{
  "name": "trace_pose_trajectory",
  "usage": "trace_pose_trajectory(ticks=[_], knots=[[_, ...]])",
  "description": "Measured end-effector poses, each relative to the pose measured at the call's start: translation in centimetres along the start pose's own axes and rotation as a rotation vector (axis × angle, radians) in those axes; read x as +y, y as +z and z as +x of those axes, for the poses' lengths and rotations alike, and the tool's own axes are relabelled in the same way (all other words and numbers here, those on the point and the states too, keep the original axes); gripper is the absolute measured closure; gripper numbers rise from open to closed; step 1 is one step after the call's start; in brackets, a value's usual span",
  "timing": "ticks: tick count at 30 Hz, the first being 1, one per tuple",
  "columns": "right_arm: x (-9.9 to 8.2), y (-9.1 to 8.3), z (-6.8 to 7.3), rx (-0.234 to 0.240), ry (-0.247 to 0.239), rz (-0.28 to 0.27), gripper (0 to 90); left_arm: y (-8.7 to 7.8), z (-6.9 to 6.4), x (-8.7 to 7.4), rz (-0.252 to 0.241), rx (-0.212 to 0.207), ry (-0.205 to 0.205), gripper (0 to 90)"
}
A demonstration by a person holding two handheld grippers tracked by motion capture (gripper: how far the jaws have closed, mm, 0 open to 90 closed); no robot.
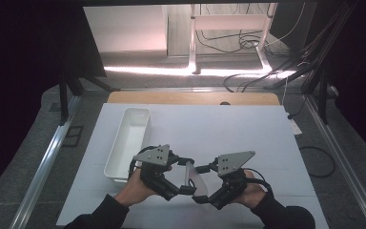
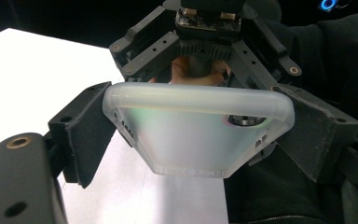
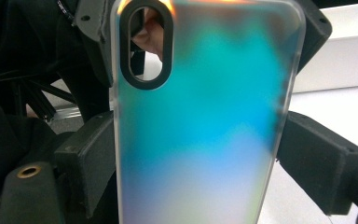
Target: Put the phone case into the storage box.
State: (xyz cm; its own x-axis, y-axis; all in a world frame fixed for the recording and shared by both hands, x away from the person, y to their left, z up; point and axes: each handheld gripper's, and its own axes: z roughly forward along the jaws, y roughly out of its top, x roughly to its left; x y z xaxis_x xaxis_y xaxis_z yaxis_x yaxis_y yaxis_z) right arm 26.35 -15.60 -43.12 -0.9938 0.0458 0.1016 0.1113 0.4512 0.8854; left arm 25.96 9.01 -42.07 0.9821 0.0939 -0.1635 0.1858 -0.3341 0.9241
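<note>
Long white plastic bin [image 1: 127, 143] near left edge of white desk [image 1: 248, 133], empty. Left gripper [image 1: 185, 175] near front edge, pinching one end of translucent frosted phone case [image 1: 194, 175] w/ iridescent sheen. Case held above desk btwn both grippers, tilted. Right gripper [image 1: 204, 183] just beside, clamped on case's long sides; black oval camera cutout [image 3: 146, 44] at top left in right gripper view.
</note>
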Motion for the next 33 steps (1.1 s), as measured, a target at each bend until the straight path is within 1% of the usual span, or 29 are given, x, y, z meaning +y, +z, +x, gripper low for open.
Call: trace_pose_trajectory(ticks=[2,4,7,10,13,14,16,20,25,29,31,32,33], knots=[[0.0,0.0,-0.1,-0.005,-0.004,0.005,14.6,0.0,0.0,0.1,0.008,0.012,0.001,17.4],[0.0,0.0,-0.2,-0.011,0.009,0.002,12.2,0.1,-0.1,0.1,0.016,0.021,0.003,17.4],[-0.1,0.1,-0.3,-0.032,0.017,0.016,9.2,0.1,-0.1,0.2,0.022,0.038,0.000,17.5],[-0.1,0.1,-0.3,-0.050,0.013,0.025,6.7,0.0,-0.1,0.2,0.026,0.049,-0.004,17.6],[-0.1,0.1,-0.2,-0.079,0.001,0.038,4.6,-0.1,-0.1,0.3,0.029,0.064,-0.012,17.6],[-0.1,0.1,-0.2,-0.079,0.001,0.038,4.6,-0.1,-0.1,0.3,0.029,0.064,-0.012,17.6],[-0.2,0.1,-0.2,-0.098,-0.002,0.057,3.1,-0.2,0.0,0.3,0.034,0.078,-0.018,17.7],[-0.3,-0.1,-0.4,-0.120,0.012,0.074,1.6,-0.4,0.0,0.4,0.039,0.100,-0.033,17.7],[-0.8,-0.2,-0.7,-0.148,0.039,0.115,0.0,-0.5,0.2,0.3,0.058,0.128,-0.043,17.6],[-1.3,-0.4,-0.9,-0.184,0.058,0.146,0.0,-0.6,0.4,0.3,0.069,0.165,-0.059,17.6],[-1.4,-0.6,-0.9,-0.200,0.061,0.152,0.0,-0.6,0.4,0.3,0.072,0.170,-0.058,17.6],[-1.5,-0.7,-1.0,-0.211,0.068,0.157,0.0,-0.7,0.5,0.3,0.076,0.183,-0.062,17.6],[-1.5,-0.7,-1.0,-0.211,0.068,0.157,0.0,-0.8,0.6,0.3,0.079,0.195,-0.066,17.6]])
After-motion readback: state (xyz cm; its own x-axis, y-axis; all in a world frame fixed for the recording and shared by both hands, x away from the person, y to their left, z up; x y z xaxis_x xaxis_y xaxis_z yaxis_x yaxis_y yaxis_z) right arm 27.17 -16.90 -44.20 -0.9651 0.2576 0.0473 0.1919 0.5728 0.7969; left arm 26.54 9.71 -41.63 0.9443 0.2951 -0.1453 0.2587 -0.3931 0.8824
